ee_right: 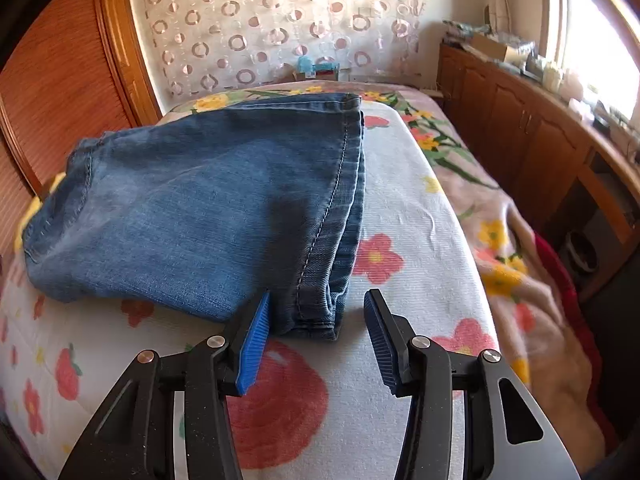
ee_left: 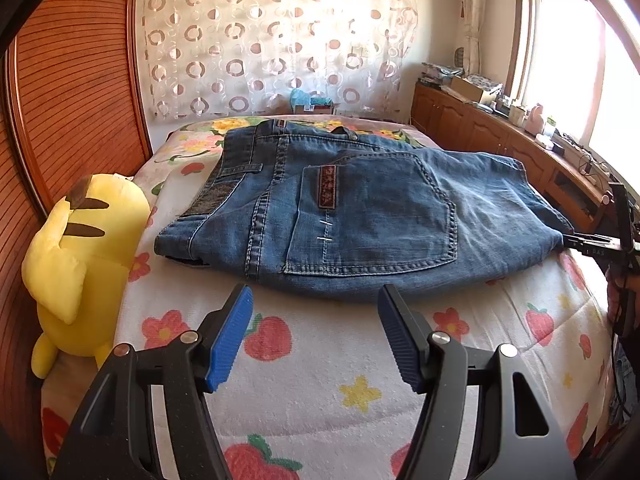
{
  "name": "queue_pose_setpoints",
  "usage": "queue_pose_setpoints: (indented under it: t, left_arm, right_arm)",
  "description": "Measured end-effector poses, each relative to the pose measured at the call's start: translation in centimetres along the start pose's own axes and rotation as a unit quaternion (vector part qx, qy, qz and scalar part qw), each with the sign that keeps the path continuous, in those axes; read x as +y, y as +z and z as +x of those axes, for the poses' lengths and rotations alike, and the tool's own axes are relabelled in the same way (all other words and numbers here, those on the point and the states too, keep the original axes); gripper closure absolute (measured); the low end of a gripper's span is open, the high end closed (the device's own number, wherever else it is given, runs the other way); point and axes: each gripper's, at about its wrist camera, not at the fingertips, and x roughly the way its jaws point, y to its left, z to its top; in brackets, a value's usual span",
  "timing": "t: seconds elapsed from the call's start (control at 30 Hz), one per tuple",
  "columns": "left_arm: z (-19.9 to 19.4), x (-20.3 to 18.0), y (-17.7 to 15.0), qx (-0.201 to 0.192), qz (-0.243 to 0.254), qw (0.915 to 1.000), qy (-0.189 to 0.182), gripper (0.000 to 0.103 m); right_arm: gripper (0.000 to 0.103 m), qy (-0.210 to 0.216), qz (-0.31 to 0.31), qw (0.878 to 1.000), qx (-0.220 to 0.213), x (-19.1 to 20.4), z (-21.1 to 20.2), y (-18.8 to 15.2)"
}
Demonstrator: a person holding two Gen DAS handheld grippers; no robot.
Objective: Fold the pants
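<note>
Jeans (ee_right: 192,208) lie folded on the bed, hem corner between the right hand-held gripper's (ee_right: 316,336) parted, non-gripping pads.

Matt denim pants (ee_left: 360,208), ribbed-wood headboard (ee_left: 76,80)

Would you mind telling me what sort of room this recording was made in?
Most likely a home bedroom. Folded jeans lie on a bed covered with a flower-and-strawberry blanket, a yellow plush toy sits against the wooden headboard, and a circle-patterned curtain hangs behind.
</note>
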Motion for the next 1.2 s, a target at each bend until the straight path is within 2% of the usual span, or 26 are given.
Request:
queue_pose_setpoints:
  t: [0.23, 0.43, 0.57, 0.8, 1.07, 1.2]
  left_arm:
    - [1.7, 2.3, 2.0, 0.005, -0.004, 0.9997, 0.026, 0.036]
    - [4.2, 6.0, 4.3, 0.018, -0.035, 0.9976, 0.057, 0.037]
    - [5.8, 7.8, 4.4, 0.035, -0.053, 0.9952, 0.074, 0.037]
    - [8.1, 8.8, 3.7, 0.068, -0.062, 0.9916, 0.091, 0.037]
    - [8.1, 8.7, 3.2, 0.067, -0.060, 0.9920, 0.089, 0.037]
    - [8.0, 8.6, 3.1, 0.063, -0.054, 0.9925, 0.089, 0.041]
  right_arm:
    - [0.054, -0.002, -0.006, 1.000, -0.006, 0.0, 0.2, -0.5]
    - [0.054, -0.003, -0.007, 1.000, -0.007, -0.1, 0.1, -0.5]
    - [0.054, -0.003, -0.009, 1.000, -0.007, -0.1, 0.1, -0.5]
    - [0.054, -0.003, -0.009, 1.000, -0.007, -0.1, 0.1, -0.6]
    - [0.054, -0.002, -0.009, 1.000, -0.007, -0.1, 0.1, -0.6]
    - [0.054, -0.002, -0.009, 1.000, -0.007, -0.2, 0.1, -0.6]
